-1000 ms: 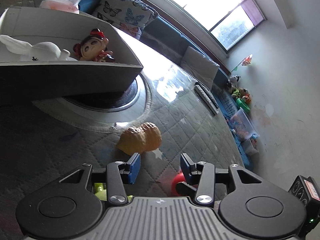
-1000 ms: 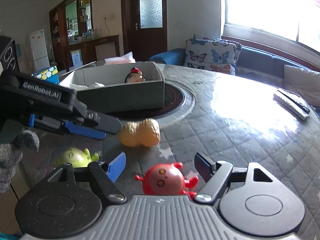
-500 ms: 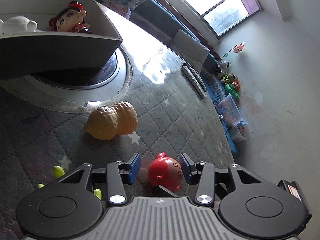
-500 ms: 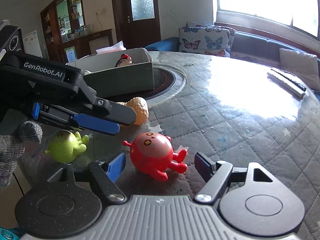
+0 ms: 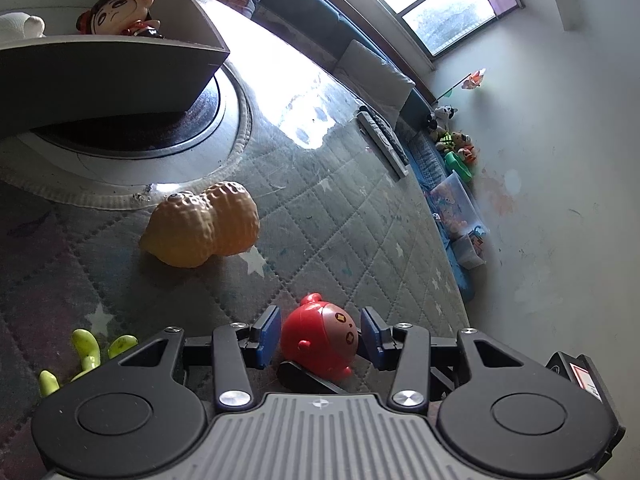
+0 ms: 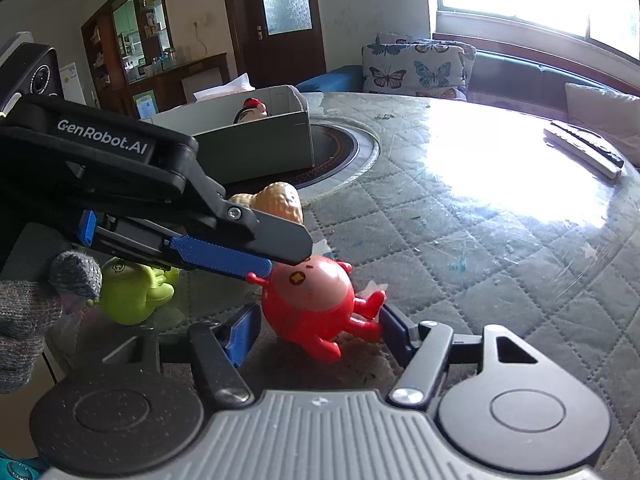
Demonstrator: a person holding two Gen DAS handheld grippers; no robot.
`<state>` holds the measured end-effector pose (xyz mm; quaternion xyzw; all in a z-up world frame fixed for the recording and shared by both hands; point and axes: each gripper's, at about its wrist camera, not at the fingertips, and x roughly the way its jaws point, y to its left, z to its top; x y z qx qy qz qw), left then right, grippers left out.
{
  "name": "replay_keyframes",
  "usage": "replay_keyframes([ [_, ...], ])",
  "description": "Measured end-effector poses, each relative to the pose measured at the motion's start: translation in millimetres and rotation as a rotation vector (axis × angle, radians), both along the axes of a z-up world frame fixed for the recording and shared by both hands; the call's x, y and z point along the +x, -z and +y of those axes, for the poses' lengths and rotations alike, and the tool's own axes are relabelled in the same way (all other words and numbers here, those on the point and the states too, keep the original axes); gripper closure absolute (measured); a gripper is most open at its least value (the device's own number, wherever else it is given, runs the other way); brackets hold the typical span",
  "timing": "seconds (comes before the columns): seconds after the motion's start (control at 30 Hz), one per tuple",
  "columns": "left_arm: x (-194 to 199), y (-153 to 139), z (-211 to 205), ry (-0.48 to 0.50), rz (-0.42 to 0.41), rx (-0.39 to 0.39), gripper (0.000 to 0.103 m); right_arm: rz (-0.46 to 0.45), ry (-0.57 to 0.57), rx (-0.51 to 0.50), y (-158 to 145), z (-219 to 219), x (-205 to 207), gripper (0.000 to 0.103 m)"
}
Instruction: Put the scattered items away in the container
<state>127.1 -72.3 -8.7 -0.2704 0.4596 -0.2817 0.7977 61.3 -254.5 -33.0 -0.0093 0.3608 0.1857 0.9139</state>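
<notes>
A red round toy figure (image 5: 320, 340) lies on the quilted table, between the open fingers of my left gripper (image 5: 322, 334). It also lies between the open fingers of my right gripper (image 6: 318, 330), where the red toy (image 6: 316, 296) shows with its legs to the right. The left gripper's finger (image 6: 224, 258) hangs over the toy's top. An orange peanut toy (image 5: 200, 226) lies beyond. A green toy (image 6: 134, 294) lies at left. The grey box (image 5: 104, 68) holds a doll (image 5: 120, 6) and a white toy (image 5: 20, 26).
A round dark hob (image 5: 132, 136) is set into the table under the box. A remote control (image 6: 584, 148) lies at the far right. A sofa with butterfly cushions (image 6: 412, 66) stands behind the table. A gloved hand (image 6: 36, 308) is at the left edge.
Both grippers have moved in on the red toy, which now sits between both pairs of fingers. The left gripper has dropped lower over the table.
</notes>
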Motion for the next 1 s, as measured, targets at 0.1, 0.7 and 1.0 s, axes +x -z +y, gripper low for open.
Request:
replay_keyframes([
  [0.1,0.8,1.1,-0.7,0.004,0.0,0.0,0.057,-0.002,-0.002,0.004,-0.3,0.3,-0.6,0.039],
  [0.7,-3.9,-24.9,30.6,-0.053,-0.077,-0.036,0.062,-0.081,-0.069,-0.022,-26.0,23.8,8.6,0.04],
  [1.0,15.9,-61.3,80.4,-0.173,-0.167,-0.066,0.062,-0.179,-0.186,-0.048,-63.0,68.2,51.6,0.04],
])
